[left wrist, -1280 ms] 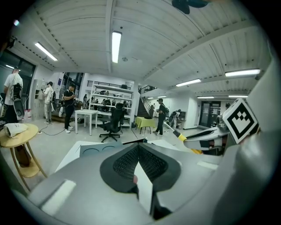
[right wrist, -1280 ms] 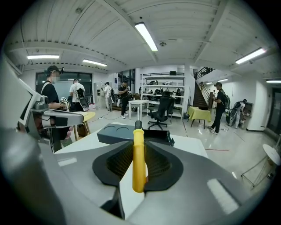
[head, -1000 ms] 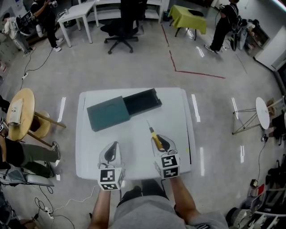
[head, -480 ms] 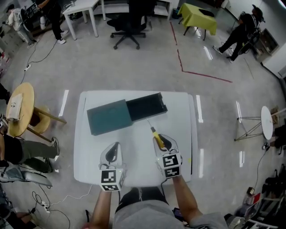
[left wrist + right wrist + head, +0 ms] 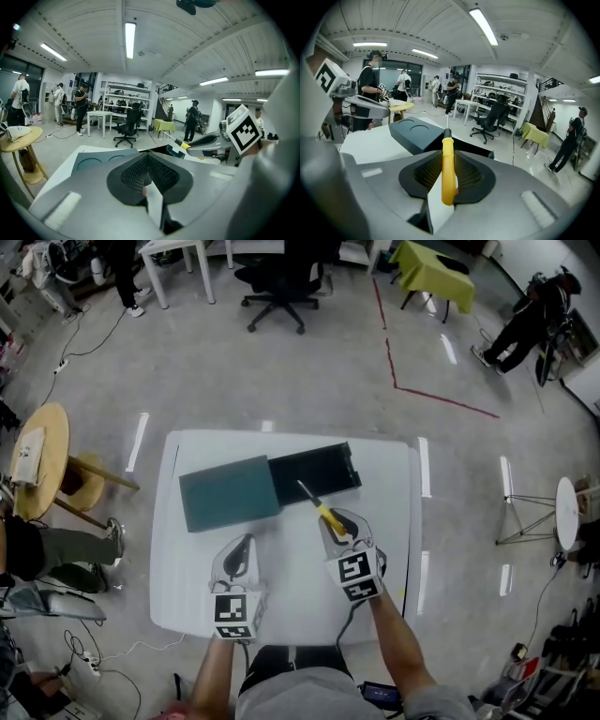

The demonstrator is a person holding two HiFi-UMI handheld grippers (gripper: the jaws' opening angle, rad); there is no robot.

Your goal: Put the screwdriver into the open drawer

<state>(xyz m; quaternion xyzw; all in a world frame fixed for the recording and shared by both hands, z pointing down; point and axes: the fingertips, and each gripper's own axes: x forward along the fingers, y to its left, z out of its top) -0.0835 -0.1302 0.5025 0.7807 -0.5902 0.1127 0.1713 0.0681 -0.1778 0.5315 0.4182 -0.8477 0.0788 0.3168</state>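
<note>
A yellow-handled screwdriver (image 5: 327,514) is held in my right gripper (image 5: 338,524), which is shut on the handle (image 5: 447,164). Its metal shaft points up and left, and its tip reaches the near edge of the open black drawer (image 5: 314,470). The drawer is pulled out to the right of a dark teal box (image 5: 230,493) on the white table (image 5: 183,592). In the right gripper view the shaft points over the box (image 5: 415,133) and drawer (image 5: 476,151). My left gripper (image 5: 235,557) hovers in front of the box with its pads (image 5: 136,171) together and nothing between them.
A round wooden stool (image 5: 37,470) stands left of the table. An office chair (image 5: 281,277), white desks and a yellow-green covered table (image 5: 431,263) are at the back. People stand at the far left and far right. Cables lie on the floor at the near left.
Both grippers have moved forward over the table toward the box. The right one has rolled, so the screwdriver now slants up-left with its tip at the drawer.
</note>
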